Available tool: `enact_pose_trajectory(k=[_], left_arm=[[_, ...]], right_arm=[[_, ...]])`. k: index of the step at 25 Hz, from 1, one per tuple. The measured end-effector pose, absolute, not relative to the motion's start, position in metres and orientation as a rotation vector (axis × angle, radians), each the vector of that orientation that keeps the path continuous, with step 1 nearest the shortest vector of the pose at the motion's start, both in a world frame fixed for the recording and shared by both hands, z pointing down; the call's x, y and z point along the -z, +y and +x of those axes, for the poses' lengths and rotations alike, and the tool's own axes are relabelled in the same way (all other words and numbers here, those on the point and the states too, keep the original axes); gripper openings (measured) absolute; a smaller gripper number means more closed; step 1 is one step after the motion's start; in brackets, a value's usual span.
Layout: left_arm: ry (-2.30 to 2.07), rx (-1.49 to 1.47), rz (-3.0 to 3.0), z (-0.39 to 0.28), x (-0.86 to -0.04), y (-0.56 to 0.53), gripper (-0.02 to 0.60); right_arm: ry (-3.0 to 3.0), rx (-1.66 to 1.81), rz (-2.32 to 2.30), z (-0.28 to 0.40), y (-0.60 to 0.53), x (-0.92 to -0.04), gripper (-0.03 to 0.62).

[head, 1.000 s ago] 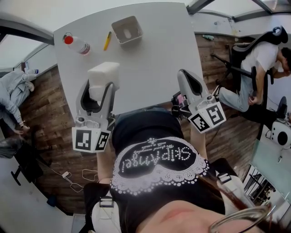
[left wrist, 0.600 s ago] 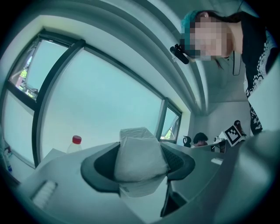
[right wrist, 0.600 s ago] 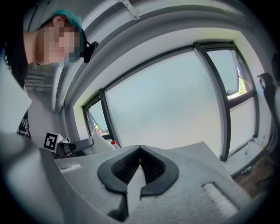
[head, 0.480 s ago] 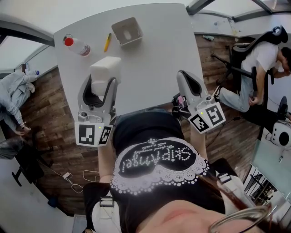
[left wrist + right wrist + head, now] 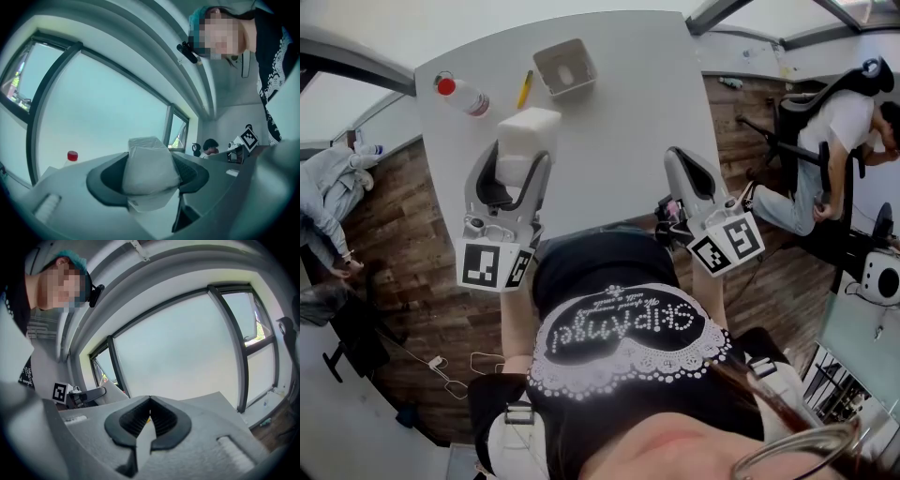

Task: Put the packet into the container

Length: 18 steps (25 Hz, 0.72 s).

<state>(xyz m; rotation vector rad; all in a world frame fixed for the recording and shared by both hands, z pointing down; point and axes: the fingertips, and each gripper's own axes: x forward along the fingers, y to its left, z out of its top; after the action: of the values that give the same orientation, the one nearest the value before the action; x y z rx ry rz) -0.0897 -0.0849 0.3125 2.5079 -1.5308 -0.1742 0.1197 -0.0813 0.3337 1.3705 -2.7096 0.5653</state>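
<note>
The tabletop [image 5: 619, 112] is looked down on steeply from above in the head view; from its near edge it is skimmed low and close in both gripper views.

The black shirt [image 5: 600, 272] had big white letters [image 5: 623, 326] on the chest, upside down in the head view. They looked like "skipAngel". Thin curly writing next to them was too small to read. The left cube [image 5: 492, 266] and right cube [image 5: 728, 242] had black-and-white square patterns, not words.

A white table [image 5: 623, 117] bears a red-capped bottle [image 5: 461, 94], a yellow pen [image 5: 524, 88] and a grey container [image 5: 579, 67].
</note>
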Motion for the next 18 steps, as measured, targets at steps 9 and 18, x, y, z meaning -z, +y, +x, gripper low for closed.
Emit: enact_pose_trajectory(k=[9, 18], left_arm=[[-1.545, 0.147, 2.503, -0.092, -0.312, -0.097, 0.270], [-1.562, 0.160, 2.458, -0.094, -0.315, -0.108, 0.272]], right_arm=[[-2.703, -0.564, 1.369, 0.121, -0.081, -0.334, -0.002], [-2.705, -0.560, 1.371, 0.121, -0.081, -0.334, -0.002]])
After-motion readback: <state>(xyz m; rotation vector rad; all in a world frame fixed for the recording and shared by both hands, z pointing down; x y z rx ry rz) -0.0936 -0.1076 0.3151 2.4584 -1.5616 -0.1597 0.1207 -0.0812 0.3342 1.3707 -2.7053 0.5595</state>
